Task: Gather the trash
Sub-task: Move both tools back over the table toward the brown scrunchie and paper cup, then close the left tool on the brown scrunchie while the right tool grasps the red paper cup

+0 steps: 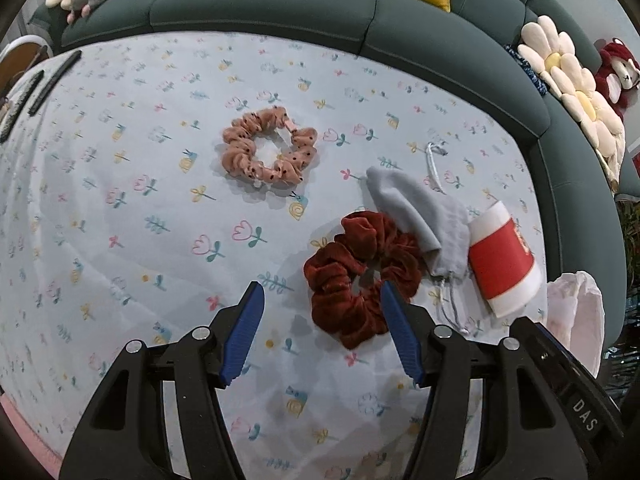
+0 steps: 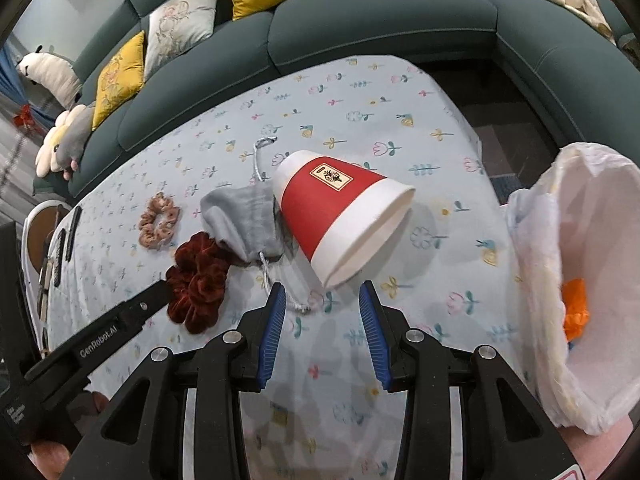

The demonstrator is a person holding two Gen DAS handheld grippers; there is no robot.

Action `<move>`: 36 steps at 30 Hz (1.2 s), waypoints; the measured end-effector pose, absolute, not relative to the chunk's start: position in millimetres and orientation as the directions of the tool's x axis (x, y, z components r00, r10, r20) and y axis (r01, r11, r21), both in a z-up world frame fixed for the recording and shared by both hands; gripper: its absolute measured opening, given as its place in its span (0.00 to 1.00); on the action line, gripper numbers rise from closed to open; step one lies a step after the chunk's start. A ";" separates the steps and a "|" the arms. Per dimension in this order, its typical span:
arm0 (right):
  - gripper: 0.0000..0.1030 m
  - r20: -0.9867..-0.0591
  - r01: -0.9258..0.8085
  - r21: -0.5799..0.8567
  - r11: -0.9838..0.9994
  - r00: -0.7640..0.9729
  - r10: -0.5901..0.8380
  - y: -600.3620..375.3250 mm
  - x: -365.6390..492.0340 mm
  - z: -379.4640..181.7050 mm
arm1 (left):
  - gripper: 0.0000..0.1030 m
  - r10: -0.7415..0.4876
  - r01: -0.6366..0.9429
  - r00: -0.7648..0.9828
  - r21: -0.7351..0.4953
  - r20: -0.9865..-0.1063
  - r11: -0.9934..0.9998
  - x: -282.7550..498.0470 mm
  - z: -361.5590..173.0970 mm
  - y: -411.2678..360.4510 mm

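Cup (image 2: 340, 216) on side near table edge; both fingers pairs spread, empty; bag (image 2: 576, 280) right.

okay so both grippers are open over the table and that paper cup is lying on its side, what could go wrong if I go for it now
1. The paper cup lies on its side, so it may roll away from the open right gripper.
2. The grey pouch touches the cup and its cord trails toward the right gripper; either could get pinched along.
3. The left gripper hangs open over the red scrunchie, which probably isn't trash.
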State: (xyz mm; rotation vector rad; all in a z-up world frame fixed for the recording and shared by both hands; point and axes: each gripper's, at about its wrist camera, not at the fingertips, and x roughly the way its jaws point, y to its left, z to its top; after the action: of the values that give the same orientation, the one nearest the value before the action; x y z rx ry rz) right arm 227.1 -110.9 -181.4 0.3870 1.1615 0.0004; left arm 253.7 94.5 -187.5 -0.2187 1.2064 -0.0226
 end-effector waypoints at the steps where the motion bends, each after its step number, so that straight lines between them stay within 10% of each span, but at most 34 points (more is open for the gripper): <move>1: 0.37 -0.895 0.202 0.296 0.934 0.401 0.197 -110.9 230.6 -184.5 | 0.56 -0.139 -0.100 0.349 -0.184 -0.927 0.978 257.0 -191.6 94.1; 8: 0.37 -0.904 0.214 0.294 0.932 0.379 0.198 -109.7 251.5 -200.4 | 0.51 -0.166 -0.100 0.318 -0.207 -0.933 0.973 269.7 -209.1 91.4; 16: 0.19 -0.905 0.200 0.302 0.932 0.368 0.214 -103.2 260.1 -210.6 | 0.18 -0.189 -0.062 0.317 -0.219 -0.930 0.974 269.0 -211.8 86.0; 36: 0.03 -0.819 0.143 0.374 0.916 0.514 0.254 -118.5 214.1 -131.9 | 0.14 -0.188 0.042 0.477 -0.192 -0.859 0.981 230.4 -119.0 41.7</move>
State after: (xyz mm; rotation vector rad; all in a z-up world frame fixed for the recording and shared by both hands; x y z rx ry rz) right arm 214.1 -118.5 -131.9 0.4263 1.0377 0.0690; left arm 230.4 41.7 -119.0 -0.1518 1.0657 -0.1411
